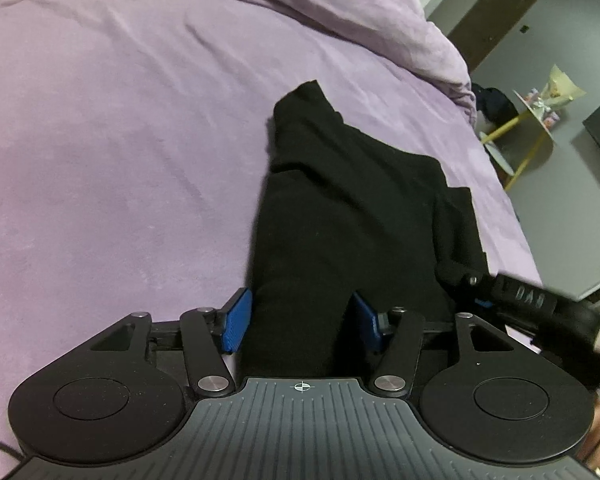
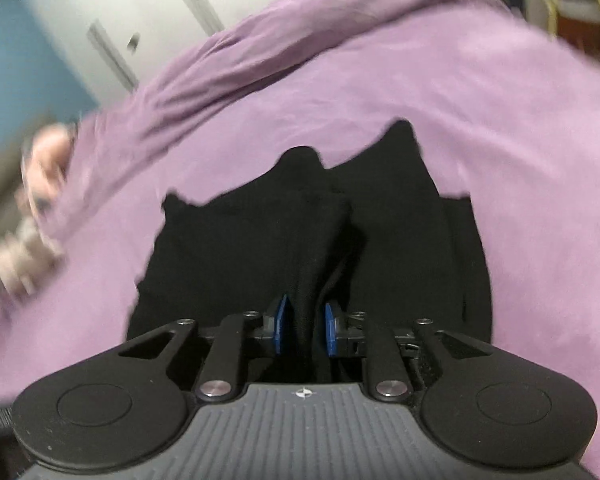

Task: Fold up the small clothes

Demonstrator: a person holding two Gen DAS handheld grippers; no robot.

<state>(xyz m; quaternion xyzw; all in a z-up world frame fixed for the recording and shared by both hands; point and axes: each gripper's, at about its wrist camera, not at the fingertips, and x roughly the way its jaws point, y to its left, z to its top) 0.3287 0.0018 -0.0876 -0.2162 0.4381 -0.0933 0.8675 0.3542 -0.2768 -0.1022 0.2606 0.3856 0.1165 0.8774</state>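
Item: black garment [image 1: 352, 200], being laid out lengthwise on a bed covered by a purple bedsheet [image 1: 120, 140].

Left tool [image 1: 300, 320]: jaws being held wide apart, the garment's near end lying between the blue pads [image 1: 234, 326] without being pinched.

Right tool [image 2: 305, 326]: jaws being held narrowly, a raised fold of the garment [image 2: 260, 240] being gripped between them. In the left wrist view, this tool [image 1: 476, 292] is being shown at the garment's right edge.

Shown by the left wrist view only: a bunched purple duvet [image 1: 380, 12] along the far side; a small round table [image 1: 540, 120] with yellow legs beside the bed.

Right wrist view: heavily blurred; white cabinet doors [image 2: 112, 40] beyond the bed are being shown.
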